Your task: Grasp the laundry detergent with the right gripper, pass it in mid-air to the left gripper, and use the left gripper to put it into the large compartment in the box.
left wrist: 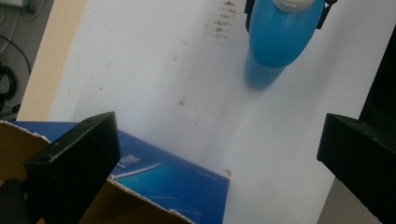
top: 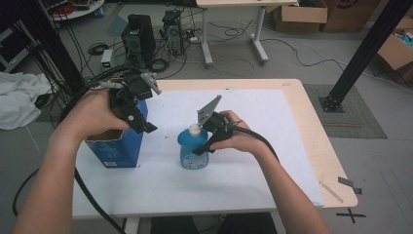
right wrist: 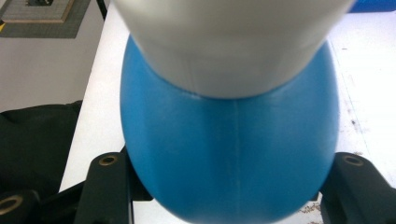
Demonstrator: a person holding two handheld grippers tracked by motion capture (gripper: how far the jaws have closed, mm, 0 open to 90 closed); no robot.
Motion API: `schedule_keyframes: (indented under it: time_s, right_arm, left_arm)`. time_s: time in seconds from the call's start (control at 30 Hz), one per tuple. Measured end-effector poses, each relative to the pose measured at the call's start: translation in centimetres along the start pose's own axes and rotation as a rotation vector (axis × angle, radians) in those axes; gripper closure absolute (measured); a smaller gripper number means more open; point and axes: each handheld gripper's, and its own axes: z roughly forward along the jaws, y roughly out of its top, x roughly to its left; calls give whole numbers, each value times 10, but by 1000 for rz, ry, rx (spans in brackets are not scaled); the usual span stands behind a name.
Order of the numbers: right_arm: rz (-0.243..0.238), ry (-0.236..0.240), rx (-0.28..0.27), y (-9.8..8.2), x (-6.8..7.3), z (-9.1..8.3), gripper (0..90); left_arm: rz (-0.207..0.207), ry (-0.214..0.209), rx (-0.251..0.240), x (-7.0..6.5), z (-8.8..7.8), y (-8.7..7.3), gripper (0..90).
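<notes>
Blue bottle point(top: 194, 151) at frame centre, upright on the white table point(top: 253, 161), clamped between the right gripper point(top: 207, 141) jaws. Left gripper point(left wrist: 215, 154) wide open, empty, over the blue box point(top: 117, 146) at left. Bottle base cut off in the right gripper view.

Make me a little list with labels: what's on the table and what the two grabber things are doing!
Surface: white table top
Bottle: blue plastic bottle with a pale cap, upright
Box: open blue cardboard box, left of the bottle, apart from it
Right gripper: jaws either side of the bottle, closed on its body
Left gripper: above the box, jaws open, holding nothing
</notes>
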Motion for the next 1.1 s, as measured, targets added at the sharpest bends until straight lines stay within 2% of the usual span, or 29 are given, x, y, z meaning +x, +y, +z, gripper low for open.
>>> schedule_keyframes:
  time_s: [0.4, 0.63, 0.7, 0.87, 1.1]
  right_arm:
    - [-39, -13, -3, 0, 1, -1, 432]
    - [-47, -29, -8, 1, 1, -3, 442]
    - [-42, -21, -15, 0, 1, -3, 444]
    - [-42, -12, -47, 0, 2, -11, 450]
    - [-64, -23, -50, 3, 8, -23, 453]
  left_arm:
    - [5, -4, 0, 0, 1, 0, 2]
    - [8, -3, -3, -1, -1, 0, 2]
    - [11, -4, -4, -1, -1, 1, 2]
    - [18, -6, -8, -2, -2, 3, 2]
    - [34, -14, -20, -5, -2, 9, 2]
